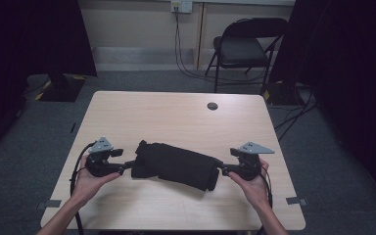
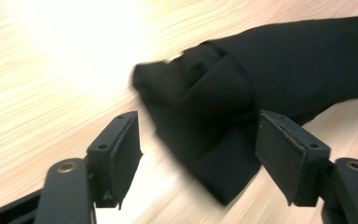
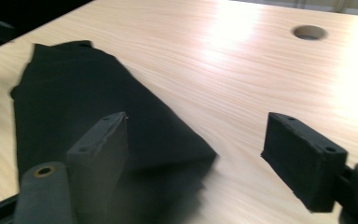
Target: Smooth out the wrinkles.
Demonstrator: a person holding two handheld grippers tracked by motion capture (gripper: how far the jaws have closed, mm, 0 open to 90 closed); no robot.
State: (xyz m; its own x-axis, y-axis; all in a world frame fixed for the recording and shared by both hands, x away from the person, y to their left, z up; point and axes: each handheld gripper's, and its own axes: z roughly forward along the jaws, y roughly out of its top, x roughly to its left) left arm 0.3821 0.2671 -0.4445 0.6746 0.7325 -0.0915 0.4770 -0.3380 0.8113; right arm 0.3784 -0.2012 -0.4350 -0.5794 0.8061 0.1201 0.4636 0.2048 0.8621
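A: Black cloth (image 1: 176,164), one item, folded or rolled into a long bundle. Location: near half of the wooden table (image 1: 176,117), lying crosswise between the two grippers.

B: Left gripper (image 1: 126,166)?

A: At the bundle's left end, where loose layers stick out. Seen from the left gripper view, its jaws stand wide apart with the cloth (image 2: 242,107) end ahead of them and reaching in between; neither pad presses on it. Nothing held.

B: Right gripper (image 1: 223,170)?

A: At the opposite end, just beside the rolled edge. Jaws likewise spread; the right gripper view has the cloth (image 3: 98,121) passing behind one pad, the other over bare wood. No grip there either.

B: Reason for the placement?

A: Judged: one gripper per end suits handling a long soft bundle evenly. With both sets of jaws apart, the cloth rests on the table by its own weight.

B: Other entries?

A: Cable hole (image 1: 212,105) in the tabletop, far side; folding chair (image 1: 245,46) beyond.
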